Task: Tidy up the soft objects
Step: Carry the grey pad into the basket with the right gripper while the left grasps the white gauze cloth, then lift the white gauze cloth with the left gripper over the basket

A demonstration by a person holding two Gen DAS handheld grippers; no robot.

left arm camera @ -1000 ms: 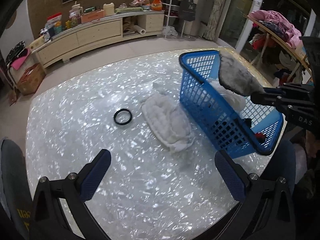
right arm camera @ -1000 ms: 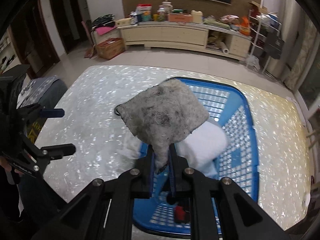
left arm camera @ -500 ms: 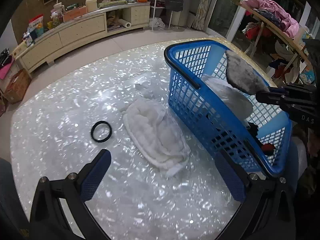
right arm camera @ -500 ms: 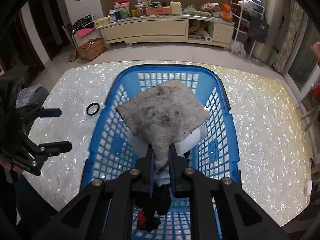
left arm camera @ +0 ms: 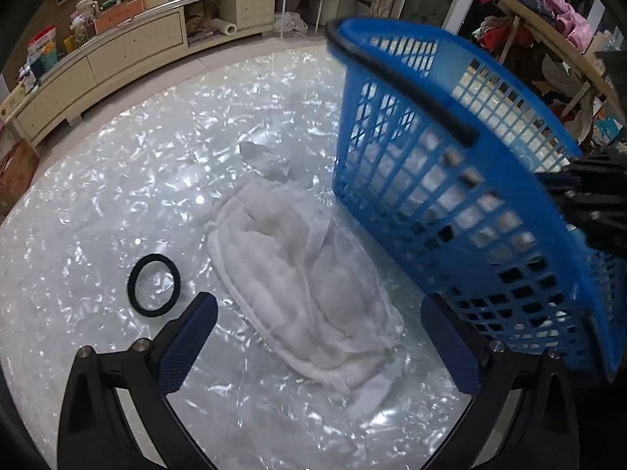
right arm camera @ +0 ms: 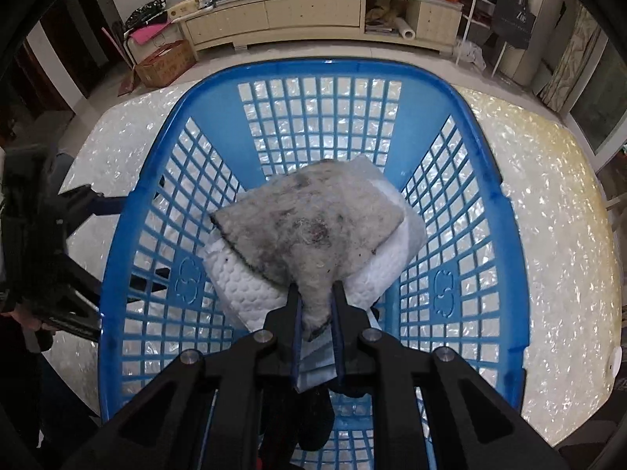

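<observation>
Grey fuzzy felt-like pad [right arm camera: 309, 227], pinched by one corner in the right claw [right arm camera: 316, 313], jaws nearly closed on it; it now hangs inside the blue plastic lattice basket [right arm camera: 450, 94], low over a white quilted pad [right arm camera: 243, 286] already lying there. A second ago it was above the rim, so release looks close. Left claw [left arm camera: 319, 346], jaws wide and holding nothing, has come down over the white padded cloth [left arm camera: 305, 290] lying on the pearly worktop [left arm camera: 117, 196] just left of the basket; likely the next pick. A black elastic ring [left arm camera: 154, 290] lies further left, apart from the cloth.
</observation>
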